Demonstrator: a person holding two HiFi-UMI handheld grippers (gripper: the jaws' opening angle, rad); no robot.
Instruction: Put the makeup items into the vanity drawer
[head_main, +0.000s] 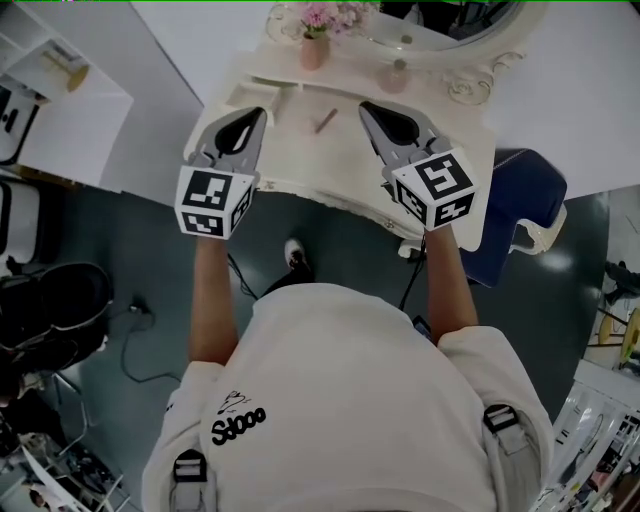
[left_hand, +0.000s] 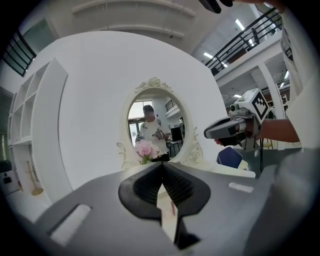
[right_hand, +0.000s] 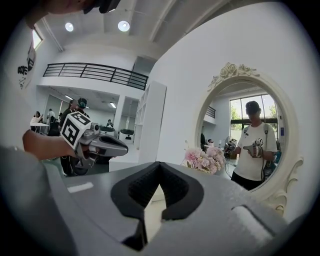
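Hovering with left gripper (head_main: 261, 113) and right gripper (head_main: 363, 106) pinched shut, empty; eyeing makeup stick (head_main: 325, 121) slanted between the tips, nearer right one.

White walls (head_main: 570, 90), dark, perhaps teal floor (head_main: 110, 250)

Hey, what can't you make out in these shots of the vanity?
Drawer: head view, the left gripper and the right gripper cover the tabletop's front edge; open or shut unclear.
Slim pink stick: head view, too small to identify.
Items on it: both gripper views, mostly blocked by each gripper's own body.
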